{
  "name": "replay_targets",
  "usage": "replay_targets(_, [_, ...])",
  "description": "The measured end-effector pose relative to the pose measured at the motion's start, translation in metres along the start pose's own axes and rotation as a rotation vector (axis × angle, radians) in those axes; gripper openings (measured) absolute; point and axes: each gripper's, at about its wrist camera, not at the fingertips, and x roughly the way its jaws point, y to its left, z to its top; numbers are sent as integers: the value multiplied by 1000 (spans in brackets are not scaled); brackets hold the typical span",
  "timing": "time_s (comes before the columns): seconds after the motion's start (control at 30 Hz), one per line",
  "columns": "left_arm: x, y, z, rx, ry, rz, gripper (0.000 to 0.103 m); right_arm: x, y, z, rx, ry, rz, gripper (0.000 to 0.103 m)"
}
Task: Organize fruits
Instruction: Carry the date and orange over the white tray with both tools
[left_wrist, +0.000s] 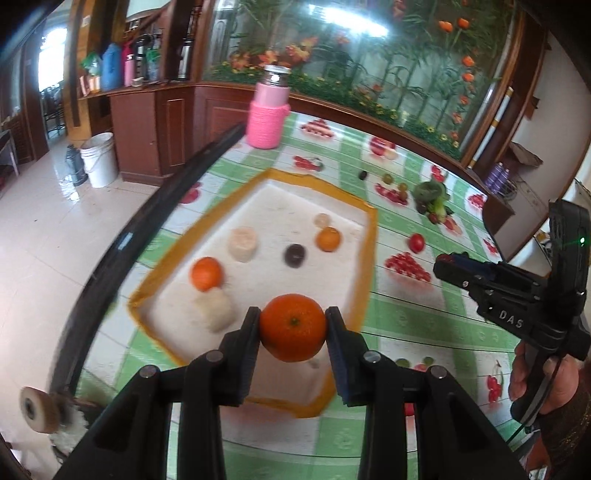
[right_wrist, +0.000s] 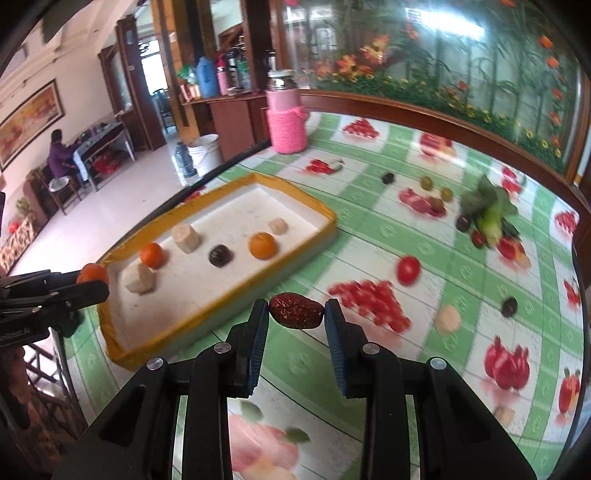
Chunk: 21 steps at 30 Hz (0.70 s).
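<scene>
My left gripper (left_wrist: 292, 325) is shut on an orange tangerine (left_wrist: 292, 327) and holds it over the near end of the white tray with the orange rim (left_wrist: 369, 236). The tray holds two more oranges (left_wrist: 207, 273) (left_wrist: 327, 239), pale fruit pieces (left_wrist: 242, 243) and a dark fruit (left_wrist: 294, 255). My right gripper (right_wrist: 295, 314) is shut on a red date (right_wrist: 294, 310) above the tablecloth, right of the tray (right_wrist: 325, 225). The left gripper with its tangerine (right_wrist: 92, 275) shows at the left of the right wrist view.
A pink bottle (left_wrist: 267, 110) stands at the table's far edge. Loose on the fruit-print cloth lie a red tomato (right_wrist: 408, 269), dark fruits (right_wrist: 509, 306), green grapes (right_wrist: 426, 182), a pale piece (right_wrist: 447, 319) and leafy greens (right_wrist: 487, 210). The table's dark edge (left_wrist: 147, 229) runs on the left.
</scene>
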Motion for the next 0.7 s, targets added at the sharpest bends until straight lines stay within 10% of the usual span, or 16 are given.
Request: replay_targets(0.7, [48, 20, -7, -2, 105, -9, 38, 94, 65, 27, -152, 155, 31, 30])
